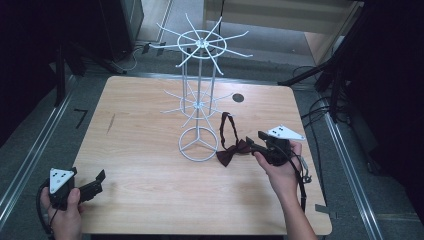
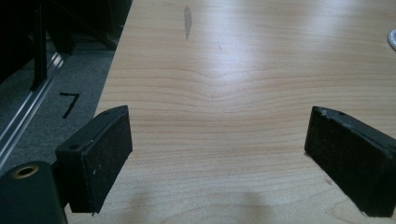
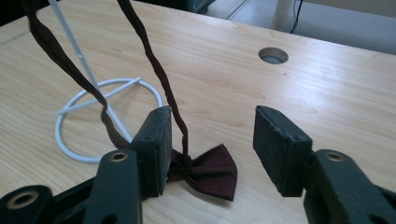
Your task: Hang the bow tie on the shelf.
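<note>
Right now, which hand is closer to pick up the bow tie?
The right. The right gripper is right at the dark red bow tie, with its fingers open around it. The left gripper sits far off at the table's near left corner.

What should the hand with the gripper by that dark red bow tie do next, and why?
Probably back the right gripper away from the bow tie. Its jaws stand apart, no pad pressing on the bow, which hangs low by the white rack's base ring while its strap runs up toward the rack's arms, so it looks already hung.
</note>
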